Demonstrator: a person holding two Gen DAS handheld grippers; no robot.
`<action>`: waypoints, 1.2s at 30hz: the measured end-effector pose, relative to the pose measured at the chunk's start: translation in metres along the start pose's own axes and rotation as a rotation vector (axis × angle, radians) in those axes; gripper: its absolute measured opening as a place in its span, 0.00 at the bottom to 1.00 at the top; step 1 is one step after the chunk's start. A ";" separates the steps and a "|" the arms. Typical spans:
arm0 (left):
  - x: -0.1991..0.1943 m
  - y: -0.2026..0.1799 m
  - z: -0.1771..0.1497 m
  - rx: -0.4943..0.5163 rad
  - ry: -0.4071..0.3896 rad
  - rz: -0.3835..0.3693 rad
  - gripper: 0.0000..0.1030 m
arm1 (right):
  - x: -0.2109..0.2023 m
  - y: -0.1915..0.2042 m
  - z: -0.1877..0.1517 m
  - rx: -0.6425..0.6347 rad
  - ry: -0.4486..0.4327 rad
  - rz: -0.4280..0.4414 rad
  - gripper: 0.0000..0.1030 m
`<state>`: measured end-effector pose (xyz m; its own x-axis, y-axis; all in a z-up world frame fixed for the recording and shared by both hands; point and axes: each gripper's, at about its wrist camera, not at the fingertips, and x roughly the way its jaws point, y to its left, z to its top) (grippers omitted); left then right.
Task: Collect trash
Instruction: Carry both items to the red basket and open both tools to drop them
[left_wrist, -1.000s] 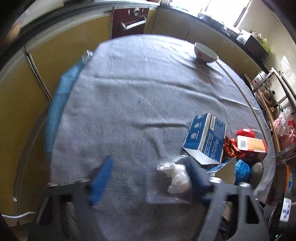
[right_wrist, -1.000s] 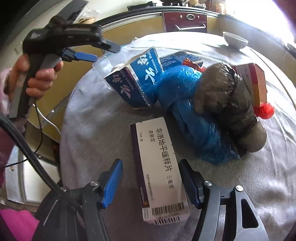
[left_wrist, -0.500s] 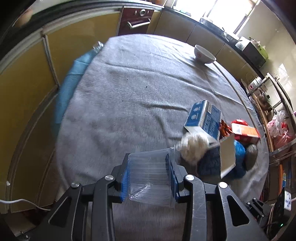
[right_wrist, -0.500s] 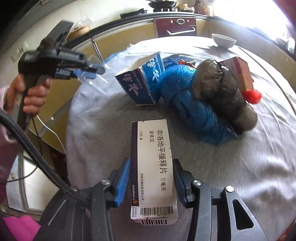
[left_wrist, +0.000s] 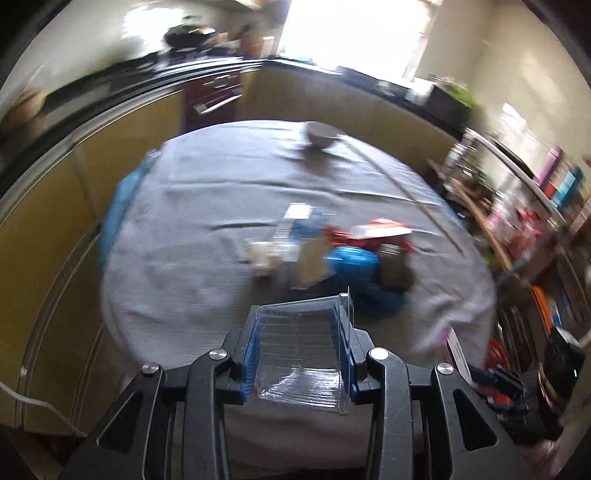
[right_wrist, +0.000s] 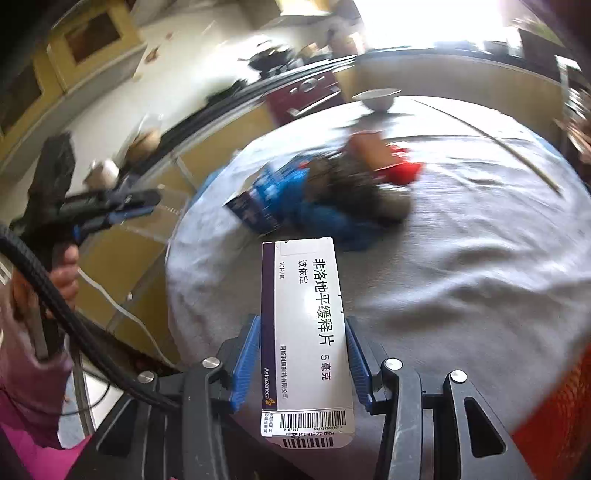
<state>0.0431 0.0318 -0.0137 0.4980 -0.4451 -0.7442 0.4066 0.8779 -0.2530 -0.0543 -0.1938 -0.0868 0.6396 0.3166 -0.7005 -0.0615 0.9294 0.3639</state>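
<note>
Both pairs of blue fingers are clamped on trash. Largest in view is the round table (left_wrist: 192, 236) under its grey cloth, filling the middle of both frames. At its centre sits the trash pile (left_wrist: 343, 254): a blue bag, a dark bundle, a blue-and-white carton lying open on its side, and red wrappers, all touching. What is inside the carton I cannot tell. A white bowl (left_wrist: 322, 133) stands near the table's far edge, well apart from the pile; its contents are hidden. At the bottom centre of the right wrist view, my right gripper (right_wrist: 301, 356) squeezes a white medicine box (right_wrist: 304, 332) by its long sides. At the bottom centre of the left wrist view, my left gripper (left_wrist: 299, 354) pinches a clear plastic container (left_wrist: 301, 350), which looks empty.
</note>
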 end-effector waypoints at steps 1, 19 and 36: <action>0.000 -0.010 -0.001 0.019 0.001 -0.016 0.38 | -0.013 -0.009 -0.004 0.021 -0.021 -0.015 0.47; 0.084 -0.270 -0.033 0.407 0.146 -0.256 0.38 | -0.166 -0.180 -0.100 0.483 -0.277 -0.196 0.47; 0.116 -0.349 -0.069 0.560 0.221 -0.262 0.60 | -0.199 -0.229 -0.149 0.642 -0.350 -0.276 0.49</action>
<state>-0.0940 -0.3136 -0.0547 0.1833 -0.5324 -0.8264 0.8600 0.4940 -0.1275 -0.2819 -0.4417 -0.1222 0.7781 -0.0874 -0.6220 0.5221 0.6405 0.5631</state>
